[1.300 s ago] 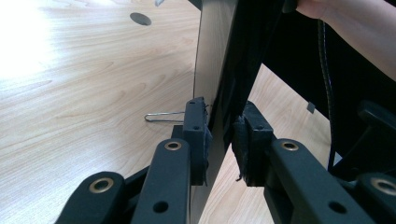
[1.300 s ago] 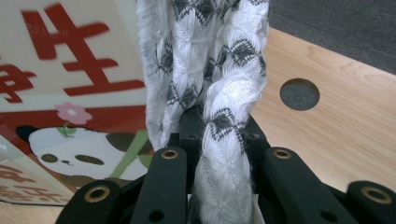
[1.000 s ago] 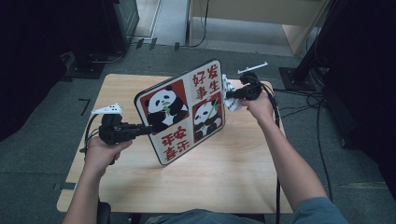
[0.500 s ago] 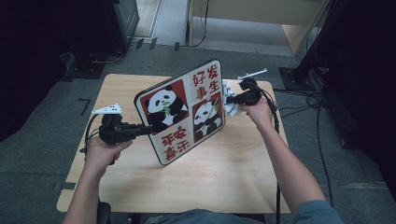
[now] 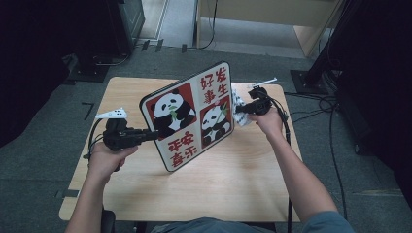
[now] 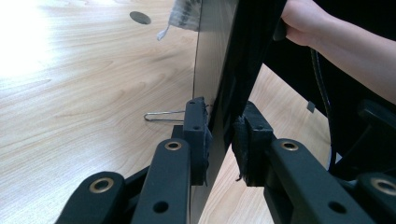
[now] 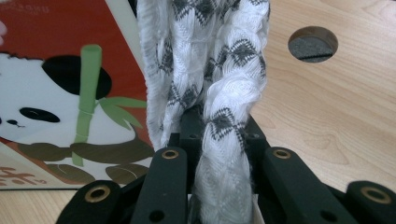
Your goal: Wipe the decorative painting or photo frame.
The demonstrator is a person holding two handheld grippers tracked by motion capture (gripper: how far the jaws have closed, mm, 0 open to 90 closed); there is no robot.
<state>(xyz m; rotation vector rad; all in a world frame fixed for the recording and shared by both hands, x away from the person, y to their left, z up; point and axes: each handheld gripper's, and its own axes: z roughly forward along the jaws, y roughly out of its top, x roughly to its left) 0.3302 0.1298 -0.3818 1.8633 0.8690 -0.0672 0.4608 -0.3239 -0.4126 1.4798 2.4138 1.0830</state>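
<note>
A square panda board [image 5: 192,116] with red panels and Chinese characters stands tilted on the wooden table [image 5: 233,184], one corner down. My left gripper [image 5: 154,135] is shut on its left edge; in the left gripper view the pads [image 6: 198,135] clamp the board's thin edge [image 6: 219,70]. My right gripper [image 5: 239,109] is shut on a white and grey patterned cloth [image 5: 241,109], which lies against the board's right edge. In the right gripper view the cloth [image 7: 210,70] bunches up between the jaws, with the board's panda picture [image 7: 56,107] to its left.
A round hole [image 7: 312,43] pierces the tabletop near the cloth. A thin wire stand [image 6: 161,115] pokes out behind the board. Cables [image 5: 311,114] run along the floor at the right. Dark equipment [image 5: 73,34] stands beyond the table's far left.
My right gripper with the cloth has slid down along the board's right edge. The left gripper and the board have kept still.
</note>
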